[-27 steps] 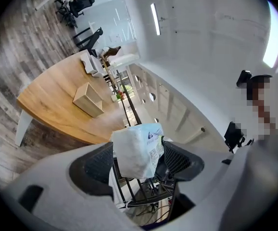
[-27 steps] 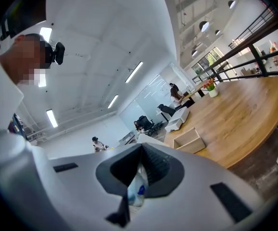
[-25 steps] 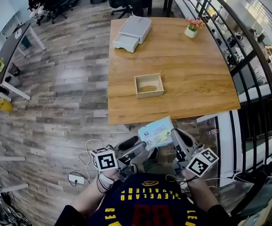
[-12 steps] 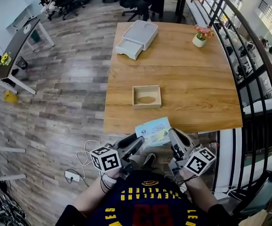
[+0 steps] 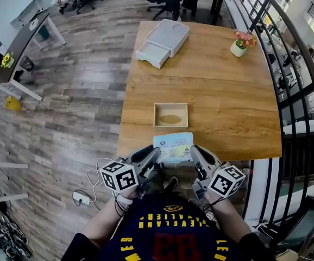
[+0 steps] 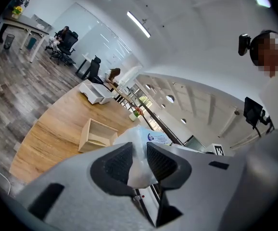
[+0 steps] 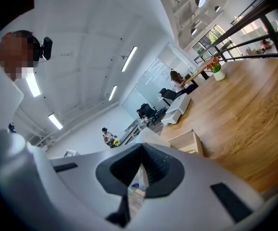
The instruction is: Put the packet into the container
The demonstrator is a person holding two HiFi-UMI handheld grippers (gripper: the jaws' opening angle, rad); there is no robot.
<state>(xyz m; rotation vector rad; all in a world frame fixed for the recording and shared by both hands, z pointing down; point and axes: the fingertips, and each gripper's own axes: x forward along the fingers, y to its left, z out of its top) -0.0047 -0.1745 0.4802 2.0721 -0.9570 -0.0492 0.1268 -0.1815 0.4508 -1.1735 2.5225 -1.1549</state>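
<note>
The wooden table (image 5: 227, 91) lay mostly bare around the open container (image 5: 171, 115) near its front edge, where the packet (image 5: 173, 147) hung pinched by the right gripper (image 5: 194, 150) and by the left gripper (image 5: 156, 152), whose jaws had just been closing on it.

Bare tabletop (image 5: 227, 107) lies open all around the container (image 5: 156, 115).

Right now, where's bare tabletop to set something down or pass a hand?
Free: the broad band between the white drawer unit and the wooden container; the whole right side from the container to the table edge, this side of the flower pot. Narrow strip left of the container. Crowded: near edge, where the packet hangs just in front of the container.
</note>
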